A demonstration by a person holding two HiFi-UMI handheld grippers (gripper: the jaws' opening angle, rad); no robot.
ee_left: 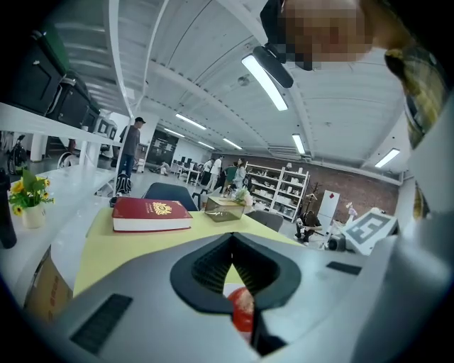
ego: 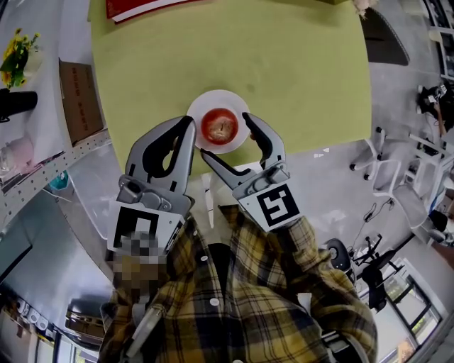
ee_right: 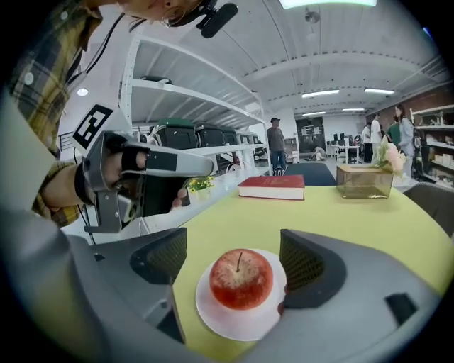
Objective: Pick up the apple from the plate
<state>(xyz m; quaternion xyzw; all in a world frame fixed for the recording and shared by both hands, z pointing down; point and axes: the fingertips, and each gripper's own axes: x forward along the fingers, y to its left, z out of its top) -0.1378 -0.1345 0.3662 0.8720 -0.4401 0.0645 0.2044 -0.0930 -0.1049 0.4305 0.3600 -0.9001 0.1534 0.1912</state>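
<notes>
Best move, I judged: sink my right tongs (ee_right: pixel 234 261) level with the apple's (ee_right: pixel 240 278) widest girth, then squeeze gently. Those tongs stood wide, straddling the apple at its three and nine o'clock, gripping nothing yet. Left tongs (ego: pixel 189 125) sat pinched together, empty, at the plate's (ego: pixel 206 103) nine o'clock. The apple rested mid-plate on the tabletop (ego: pixel 298 71).

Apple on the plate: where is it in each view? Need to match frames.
Head view: apple just above centre.
Left gripper view: apple bottom centre, partly hidden behind the jaws.
Right gripper view: apple lower centre, between the parted jaws.
Shared landmark: red book, in all three.
</notes>
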